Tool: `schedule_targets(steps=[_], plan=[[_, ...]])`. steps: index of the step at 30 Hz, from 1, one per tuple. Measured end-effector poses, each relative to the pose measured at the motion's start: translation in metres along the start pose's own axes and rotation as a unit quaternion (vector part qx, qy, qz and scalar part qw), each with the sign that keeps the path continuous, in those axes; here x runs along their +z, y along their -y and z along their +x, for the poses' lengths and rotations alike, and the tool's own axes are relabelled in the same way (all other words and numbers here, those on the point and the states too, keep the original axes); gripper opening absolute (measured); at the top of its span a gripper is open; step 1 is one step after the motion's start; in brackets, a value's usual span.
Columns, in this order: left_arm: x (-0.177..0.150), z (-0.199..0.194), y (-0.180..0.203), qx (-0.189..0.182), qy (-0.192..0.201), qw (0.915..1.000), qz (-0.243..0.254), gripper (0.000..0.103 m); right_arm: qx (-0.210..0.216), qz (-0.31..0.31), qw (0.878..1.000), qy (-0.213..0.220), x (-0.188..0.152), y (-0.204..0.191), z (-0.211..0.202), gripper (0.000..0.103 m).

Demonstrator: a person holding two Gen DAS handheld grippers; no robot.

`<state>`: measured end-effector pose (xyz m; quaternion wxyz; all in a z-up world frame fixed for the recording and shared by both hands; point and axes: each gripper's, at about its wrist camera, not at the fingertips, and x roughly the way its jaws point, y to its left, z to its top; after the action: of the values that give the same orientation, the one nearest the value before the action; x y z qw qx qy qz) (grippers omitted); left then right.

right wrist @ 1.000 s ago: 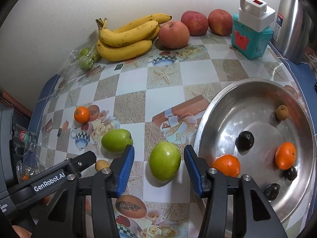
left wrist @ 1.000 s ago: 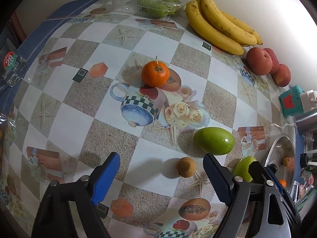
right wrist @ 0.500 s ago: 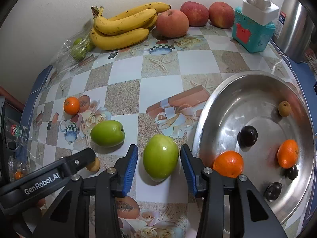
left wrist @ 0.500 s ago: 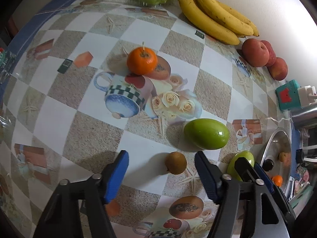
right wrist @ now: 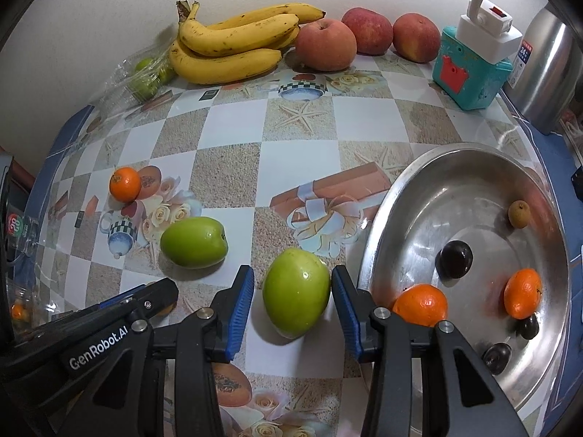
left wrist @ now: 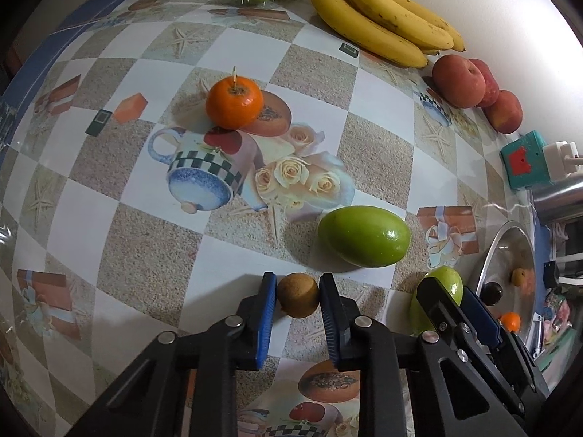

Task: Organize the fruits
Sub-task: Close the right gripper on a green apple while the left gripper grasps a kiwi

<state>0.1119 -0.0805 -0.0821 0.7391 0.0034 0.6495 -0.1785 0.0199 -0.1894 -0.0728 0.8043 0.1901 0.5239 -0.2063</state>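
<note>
My left gripper (left wrist: 297,296) is shut on a small brown round fruit (left wrist: 298,299) resting on the tablecloth. My right gripper (right wrist: 293,300) has its blue pads around a green fruit (right wrist: 297,298); the right pad touches it, a thin gap shows on the left. That fruit also shows in the left wrist view (left wrist: 446,284). A second green fruit (left wrist: 363,236) (right wrist: 194,242) lies just beyond. An orange mandarin (left wrist: 234,101) (right wrist: 125,184) sits farther left. A steel bowl (right wrist: 430,189) on the right holds two mandarins, dark plums and a small brown fruit.
Bananas (right wrist: 233,45), three red apples (right wrist: 326,49) and a clear bag of green fruit (right wrist: 145,73) line the back wall. A teal box with a white plug (right wrist: 470,69) and a steel kettle (right wrist: 546,65) stand at back right.
My left gripper moved forward and closed on the small brown fruit. My right gripper's jaws narrowed around the green fruit.
</note>
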Motion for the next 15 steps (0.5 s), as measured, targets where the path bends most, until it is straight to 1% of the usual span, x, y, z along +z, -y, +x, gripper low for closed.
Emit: schedule_targets(steps=[3, 10, 13, 15], plan=[[0.001, 0.0, 0.0, 0.001, 0.001, 1.0, -0.002, 0.026, -0.003, 0.002, 1.0, 0.001, 0.0, 0.001, 0.0, 0.041], [0.002, -0.006, -0.003, -0.001, 0.006, 1.0, -0.005, 0.026, -0.002, 0.003, 1.0, 0.002, 0.0, 0.002, 0.0, 0.041], [0.002, -0.01, -0.006, -0.003, 0.009, 0.9999, -0.008, 0.026, 0.008, 0.006, 1.0, 0.0, 0.0, 0.001, 0.0, 0.04], [0.003, -0.013, -0.008, -0.005, 0.012, 0.9999, -0.011, 0.026, 0.022, 0.012, 1.0, -0.004, -0.001, 0.002, 0.0, 0.04]])
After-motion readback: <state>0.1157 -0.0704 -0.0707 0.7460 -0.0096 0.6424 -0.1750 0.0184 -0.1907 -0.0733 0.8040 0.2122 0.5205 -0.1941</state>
